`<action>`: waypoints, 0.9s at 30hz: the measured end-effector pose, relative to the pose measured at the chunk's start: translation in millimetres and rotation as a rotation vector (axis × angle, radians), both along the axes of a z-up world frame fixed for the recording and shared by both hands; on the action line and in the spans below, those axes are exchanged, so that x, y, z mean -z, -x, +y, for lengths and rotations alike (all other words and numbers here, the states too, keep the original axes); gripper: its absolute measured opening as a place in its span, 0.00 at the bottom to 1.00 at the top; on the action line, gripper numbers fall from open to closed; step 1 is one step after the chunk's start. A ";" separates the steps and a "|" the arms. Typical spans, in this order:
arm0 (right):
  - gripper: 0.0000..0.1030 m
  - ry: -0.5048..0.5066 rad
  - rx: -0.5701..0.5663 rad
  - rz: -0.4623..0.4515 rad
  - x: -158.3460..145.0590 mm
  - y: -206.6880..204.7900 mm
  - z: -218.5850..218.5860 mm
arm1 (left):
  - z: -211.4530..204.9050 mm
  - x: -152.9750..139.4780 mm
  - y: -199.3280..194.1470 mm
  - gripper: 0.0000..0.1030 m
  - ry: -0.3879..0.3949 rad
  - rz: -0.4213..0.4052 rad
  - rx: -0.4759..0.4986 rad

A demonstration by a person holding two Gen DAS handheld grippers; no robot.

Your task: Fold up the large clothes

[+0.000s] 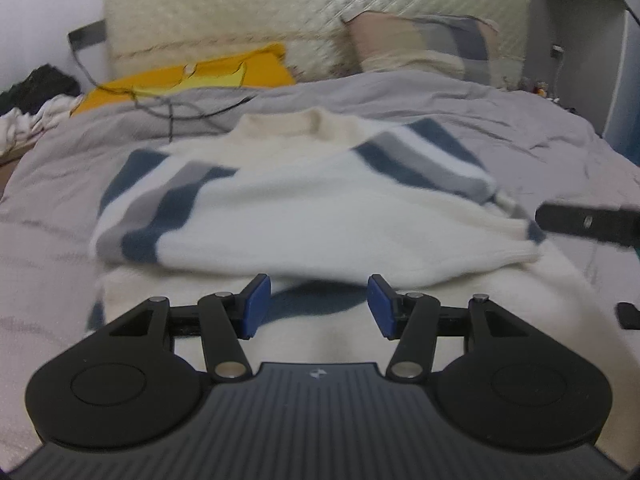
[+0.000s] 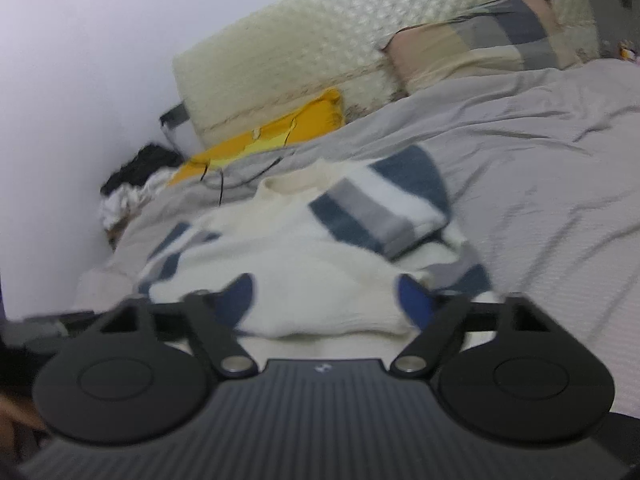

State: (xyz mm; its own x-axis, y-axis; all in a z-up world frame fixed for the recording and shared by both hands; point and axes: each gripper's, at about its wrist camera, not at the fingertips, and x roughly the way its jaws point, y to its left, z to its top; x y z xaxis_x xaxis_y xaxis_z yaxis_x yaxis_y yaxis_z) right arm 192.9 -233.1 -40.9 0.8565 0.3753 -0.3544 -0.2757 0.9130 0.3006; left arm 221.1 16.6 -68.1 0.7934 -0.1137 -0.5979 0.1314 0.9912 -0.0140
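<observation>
Spread over the grey bed sheet (image 1: pixel 520 128), mid-frame in both views: a cream sweater (image 1: pixel 304 208) with blue, grey and white striped sleeves. Folded already, with both sleeves laid across the body and the lower part doubled up, its fold edge facing the cameras and the collar towards the quilted headboard (image 1: pixel 240 12).

From the left wrist only:
- Left tongs (image 1: pixel 318 306) sharp at the bottom centre, released, blue pads well apart, nothing between them, hovering over the cream layer just short of the fold edge.
- At the right edge, black fingers (image 1: pixel 584 224) of the other tool, just beside the sweater's right corner.
- Upper right, a tall grey cabinet (image 1: pixel 576 40).
- Upper left, a thin black cable (image 1: pixel 172 108) looping over the sheet.

From the right wrist only:
- Tilted and blurred throughout.
- Right tongs (image 2: pixel 326 300) at the lower centre, pads apart with the sweater's (image 2: pixel 312 272) fold edge between them. Too smeared to tell whether pressing on the cloth or merely flanking it.
- Wide stretch of wrinkled sheet filling the right side.

In both: a yellow cushion (image 1: pixel 192 76) against the headboard at upper left, a patchwork pillow (image 1: pixel 424 48) at upper right, and a heap of dark and white clothes (image 1: pixel 36 92) at the left edge.

As for writing: none legible anywhere. Only a small white emblem (image 1: pixel 319 374) on the ribbed body of each tool, too small to read.
</observation>
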 end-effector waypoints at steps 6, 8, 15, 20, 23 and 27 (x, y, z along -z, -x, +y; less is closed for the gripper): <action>0.56 0.151 0.000 0.014 22.7 -18.7 28.8 | 23.3 18.1 -16.6 0.58 0.006 0.062 -0.065; 0.54 0.182 0.022 0.048 32.5 -27.6 30.9 | 29.3 26.3 -22.1 0.58 0.023 0.095 -0.084; 0.53 0.195 0.029 0.144 49.3 -42.4 27.4 | 41.9 53.7 -40.5 0.58 0.083 0.194 -0.128; 0.53 0.187 0.042 0.165 44.7 -30.7 24.2 | 47.2 43.6 -19.0 0.58 0.112 0.188 -0.133; 0.53 0.205 0.059 0.182 39.1 -20.1 24.4 | 54.4 29.7 1.3 0.58 0.109 0.174 -0.166; 0.53 0.198 0.098 0.214 34.2 -1.5 18.8 | 67.8 7.3 30.2 0.58 0.111 0.150 -0.224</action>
State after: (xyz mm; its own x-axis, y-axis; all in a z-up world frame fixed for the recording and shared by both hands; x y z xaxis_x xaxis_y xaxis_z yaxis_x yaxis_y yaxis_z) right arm 194.3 -214.2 -75.0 0.7830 0.2003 -0.5890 -0.1330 0.9788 0.1560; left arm 190.8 84.4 -75.4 0.7097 -0.0172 -0.7043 -0.1021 0.9866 -0.1270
